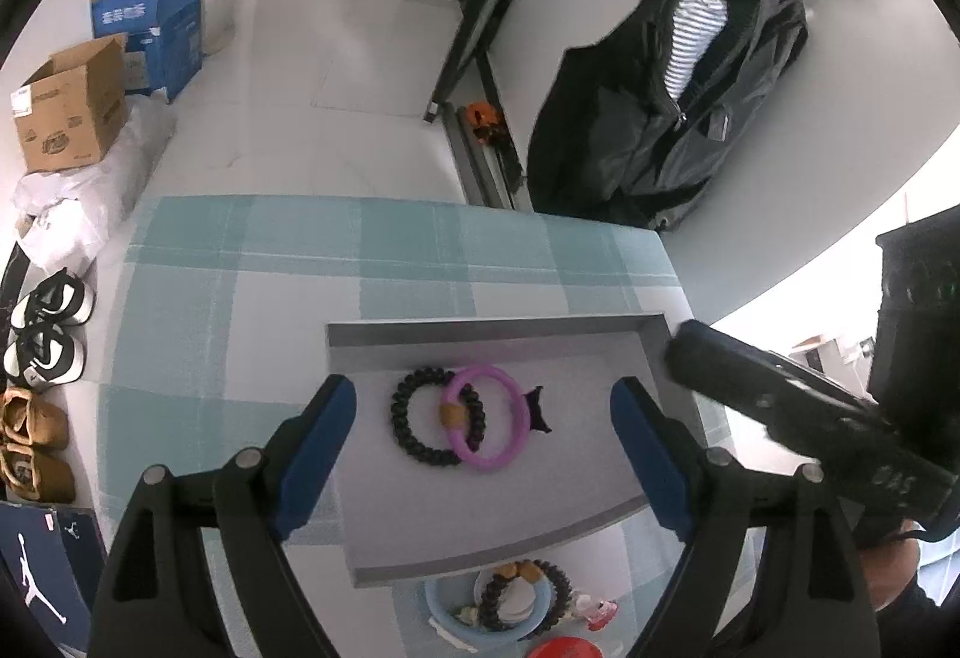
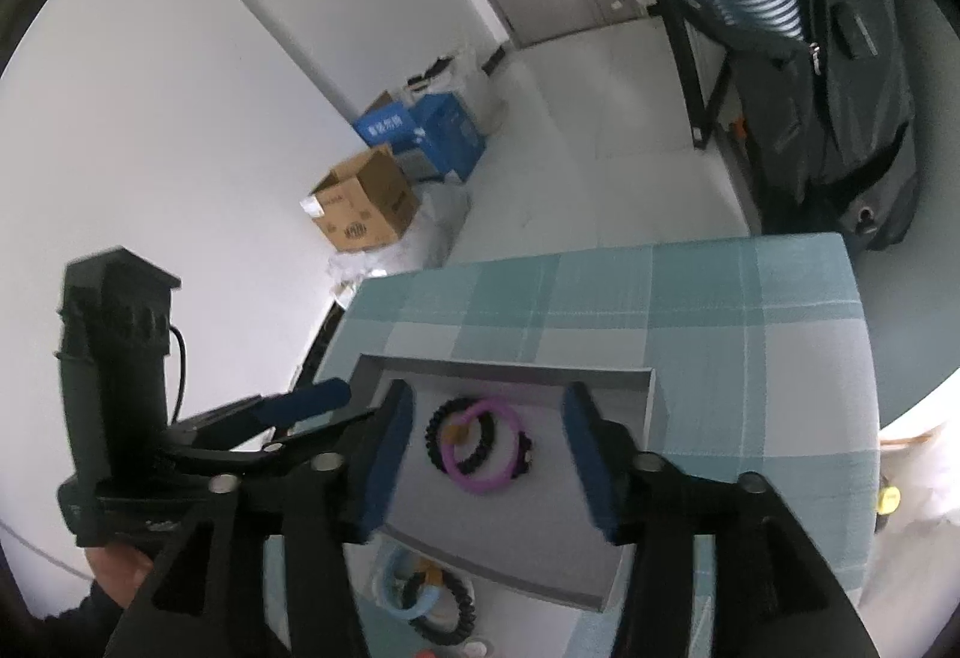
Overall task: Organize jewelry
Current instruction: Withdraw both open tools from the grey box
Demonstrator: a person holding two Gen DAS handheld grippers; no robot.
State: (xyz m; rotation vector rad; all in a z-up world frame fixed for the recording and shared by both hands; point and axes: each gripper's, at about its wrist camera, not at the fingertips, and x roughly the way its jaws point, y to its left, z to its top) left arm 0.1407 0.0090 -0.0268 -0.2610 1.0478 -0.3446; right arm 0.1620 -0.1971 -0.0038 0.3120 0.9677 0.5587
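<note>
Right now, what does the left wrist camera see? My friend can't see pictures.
A grey tray on a blue checked cloth holds a purple ring overlapping a black bead bracelet. The left hand-held gripper hovers open above them, and the right hand-held gripper's body reaches in from the right. More jewelry sits in a small blue dish nearer the camera.

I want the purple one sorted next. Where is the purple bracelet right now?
The purple bracelet lies in the grey tray, overlapping the black beaded bracelet on its left, in both wrist views.
</note>
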